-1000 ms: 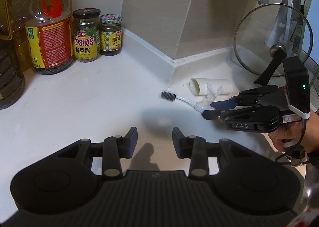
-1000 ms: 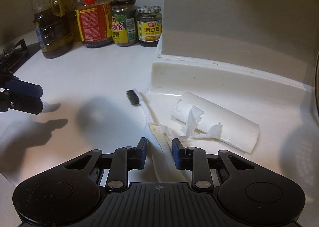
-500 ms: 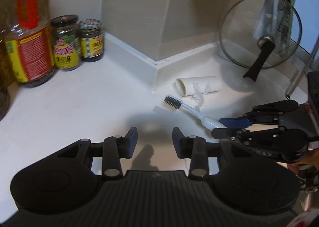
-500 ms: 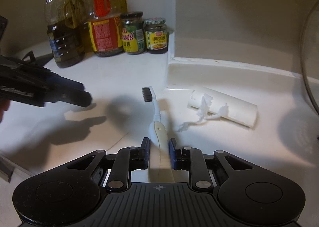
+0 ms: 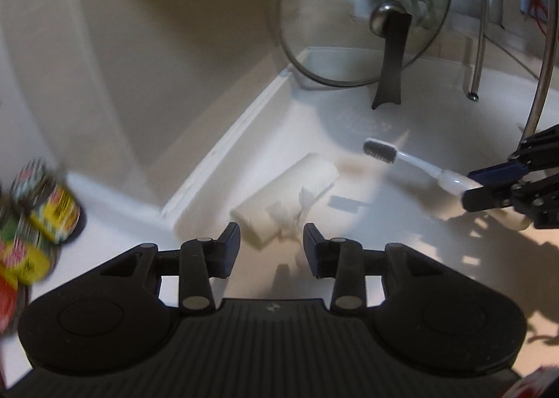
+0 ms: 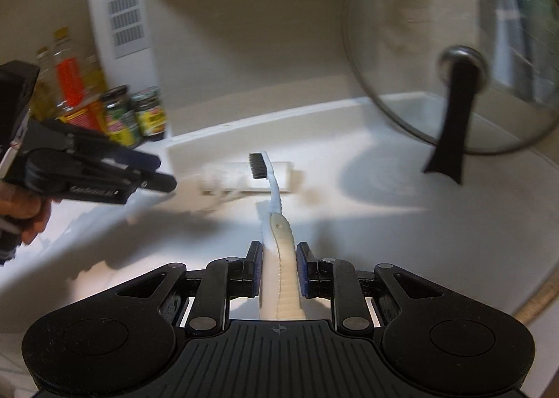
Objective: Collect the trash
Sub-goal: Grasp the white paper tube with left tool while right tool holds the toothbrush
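Two grippers, right gripper (image 6: pixel 278 270) clamps toothbrush (image 6: pixel 276 209)

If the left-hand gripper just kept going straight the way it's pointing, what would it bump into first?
Most likely the white paper roll with torn tissue lying on the white counter, just ahead of the left gripper, whose jaws are opening with nothing between them. Depth is hard to judge through this lens.

Dim, warm indoor light with motion blur and strong fisheye bending

The white countertop (image 5: pixel 401 111) glares pale in its middle, while hard dark shadows fall beneath the black two-finger grippers. The yellow-labelled glass jars (image 5: pixel 52 202) smear into streaks at the left wrist view's edge; the round glass pot lid (image 6: pixel 454 48) looks soft and curved, and the corners go dark.
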Available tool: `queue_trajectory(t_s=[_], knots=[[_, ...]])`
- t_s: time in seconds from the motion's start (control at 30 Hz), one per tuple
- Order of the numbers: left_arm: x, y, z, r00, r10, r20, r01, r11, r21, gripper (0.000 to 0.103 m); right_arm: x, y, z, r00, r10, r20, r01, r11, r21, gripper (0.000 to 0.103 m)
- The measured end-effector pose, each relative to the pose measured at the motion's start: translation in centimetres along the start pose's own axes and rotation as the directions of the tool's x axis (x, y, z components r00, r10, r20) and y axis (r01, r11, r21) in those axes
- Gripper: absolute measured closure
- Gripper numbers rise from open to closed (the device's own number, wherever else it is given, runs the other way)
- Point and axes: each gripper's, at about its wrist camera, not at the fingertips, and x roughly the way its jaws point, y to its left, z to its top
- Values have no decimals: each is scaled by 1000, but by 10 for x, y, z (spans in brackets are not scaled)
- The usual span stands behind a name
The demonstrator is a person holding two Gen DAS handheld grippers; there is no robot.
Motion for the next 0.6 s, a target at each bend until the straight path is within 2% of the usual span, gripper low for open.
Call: queue_trajectory(t_s=[0.1, 0.3, 0.47, 0.6], knots=[[27, -6, 14, 1000, -6, -11, 7, 994, 109, 57, 0, -12, -3, 1000, -15, 3, 15, 999, 42, 82], [67, -21, 25, 997, -23, -70, 41, 962, 269, 56, 3, -29, -4, 1000, -17, 13, 16, 995, 96, 82], [88, -23, 27, 992, -13, -125, 50, 954, 295, 51, 6, -35, -6, 1000, -6, 18, 3, 993, 120, 82], [93, -19, 30, 989, -19, -143, 56, 963, 262, 51, 7, -37, -7, 1000, 1, 17, -3, 991, 134, 82]])
